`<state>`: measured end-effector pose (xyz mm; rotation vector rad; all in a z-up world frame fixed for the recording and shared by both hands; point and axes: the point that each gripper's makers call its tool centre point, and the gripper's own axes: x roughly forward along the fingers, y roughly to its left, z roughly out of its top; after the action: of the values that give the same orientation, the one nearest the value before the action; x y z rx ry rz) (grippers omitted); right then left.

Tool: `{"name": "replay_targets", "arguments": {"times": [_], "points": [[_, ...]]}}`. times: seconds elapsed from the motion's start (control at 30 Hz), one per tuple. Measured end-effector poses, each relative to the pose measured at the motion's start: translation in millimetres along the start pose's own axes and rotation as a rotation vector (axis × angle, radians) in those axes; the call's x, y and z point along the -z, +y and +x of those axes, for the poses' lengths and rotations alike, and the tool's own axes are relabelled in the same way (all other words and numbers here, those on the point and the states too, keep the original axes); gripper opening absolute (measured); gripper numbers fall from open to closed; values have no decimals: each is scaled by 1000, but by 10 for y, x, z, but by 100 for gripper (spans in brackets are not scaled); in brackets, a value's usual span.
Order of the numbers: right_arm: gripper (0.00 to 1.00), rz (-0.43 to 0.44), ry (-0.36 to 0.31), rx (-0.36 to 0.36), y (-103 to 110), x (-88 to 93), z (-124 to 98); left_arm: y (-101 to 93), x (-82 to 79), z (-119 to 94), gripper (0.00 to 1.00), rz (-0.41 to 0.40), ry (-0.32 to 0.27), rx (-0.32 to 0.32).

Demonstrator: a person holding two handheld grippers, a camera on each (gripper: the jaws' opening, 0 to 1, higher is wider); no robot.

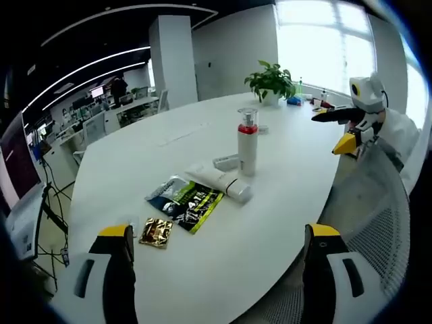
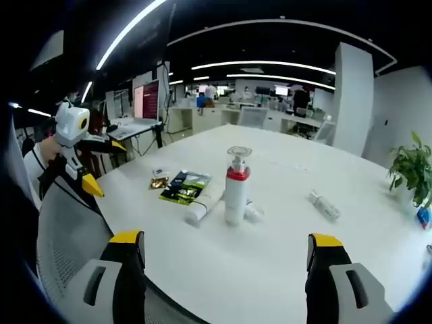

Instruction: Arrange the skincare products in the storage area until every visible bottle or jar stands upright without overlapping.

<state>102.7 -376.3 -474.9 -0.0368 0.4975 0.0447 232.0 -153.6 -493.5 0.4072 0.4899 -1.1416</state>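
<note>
A: In the left gripper view, what lies on the white table (image 1: 135,169), from left to right?

B: A small gold sachet (image 1: 156,232) sits nearest the left gripper (image 1: 219,250), whose yellow-tipped jaws stand wide apart with nothing between them. Just beside the sachet lies a dark packet with green print (image 1: 185,201). Next comes a white tube (image 1: 220,181) on its side, one end touching the packet. Behind it lies a small white bottle (image 1: 226,162) on its side, and a tall white pump bottle with a red band and clear cap (image 1: 247,142) stands upright just right of it. Farther back, a potted plant (image 1: 270,82) stands near the window.

A: And at the right edge?

B: The right gripper (image 1: 341,131) comes in from the right, above a mesh chair back (image 1: 378,202), jaws spread and empty.

A: The right gripper view?

B: At the far left, the left gripper (image 2: 101,165) is held by a person, jaws apart, above a mesh chair (image 2: 67,229). On the table (image 2: 283,256), the sachet (image 2: 159,183) comes first, then the packet (image 2: 183,187), the lying tube (image 2: 202,206) and the upright pump bottle (image 2: 237,185), with the small bottle lying against its base. Well apart to the right lies a clear bottle (image 2: 325,205) on its side; the plant (image 2: 410,170) is at the edge. The right gripper (image 2: 225,253) is wide open, empty, near the table's edge.
</note>
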Motion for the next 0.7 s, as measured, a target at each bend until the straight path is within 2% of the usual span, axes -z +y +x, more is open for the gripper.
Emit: {"name": "replay_targets", "arguments": {"times": [0.07,0.2,0.33,0.7], "points": [[100,8,0,-19,34,4,1,8,2,-9,99,7,1,-14],[100,-12,15,-9,19,32,4,-12,-12,-15,99,-2,-8,-6],[100,-3,2,-5,11,15,14,-32,16,-5,99,23,12,-16],[100,-16,21,-10,-3,68,69,-78,-6,-1,99,-14,-5,-1]]}}
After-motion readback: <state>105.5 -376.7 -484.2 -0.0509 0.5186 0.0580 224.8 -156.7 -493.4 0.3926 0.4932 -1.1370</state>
